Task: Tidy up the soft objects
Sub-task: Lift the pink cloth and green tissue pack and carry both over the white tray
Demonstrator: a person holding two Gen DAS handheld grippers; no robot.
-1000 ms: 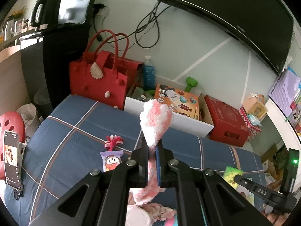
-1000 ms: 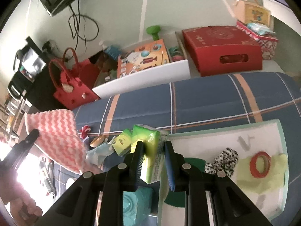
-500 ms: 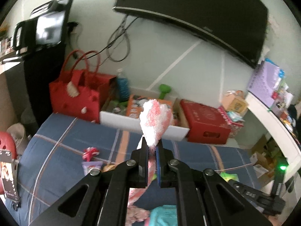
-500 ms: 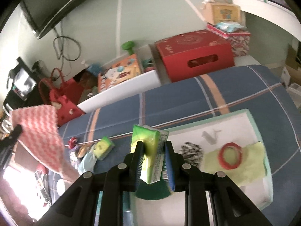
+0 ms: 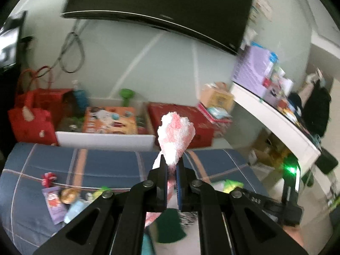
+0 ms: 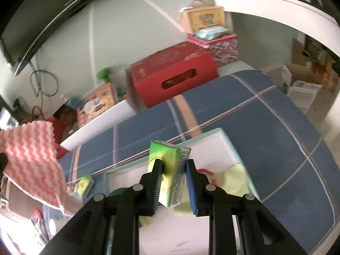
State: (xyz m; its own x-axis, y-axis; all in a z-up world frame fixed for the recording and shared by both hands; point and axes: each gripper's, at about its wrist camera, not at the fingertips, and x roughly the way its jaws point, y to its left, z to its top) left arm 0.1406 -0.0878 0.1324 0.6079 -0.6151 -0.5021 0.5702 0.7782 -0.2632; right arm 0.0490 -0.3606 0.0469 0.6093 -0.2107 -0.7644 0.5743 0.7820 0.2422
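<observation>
My left gripper (image 5: 171, 165) is shut on a fluffy pink-and-white cloth (image 5: 175, 135) and holds it in the air above the blue plaid bed; the cloth also hangs at the left of the right wrist view (image 6: 34, 163). My right gripper (image 6: 173, 170) is shut on a green tissue pack (image 6: 170, 170) and holds it over a white tray (image 6: 221, 146) with a pale green rim. A yellow cloth (image 6: 235, 178) and a red ring (image 6: 208, 171) lie in the tray. A dark green piece (image 5: 170, 225) lies below the left gripper.
Small items lie on the bed at the left: a second green tissue pack (image 6: 84, 186), a red bow (image 5: 48, 178), a purple packet (image 5: 53, 201). A white bin (image 5: 102, 140), a red box (image 6: 172, 74) and a red bag (image 5: 31, 116) stand by the wall.
Both grippers have swung to the right with their loads. The right gripper with the tissue pack has moved further over the tray. The pink cloth still hangs in the left gripper.
</observation>
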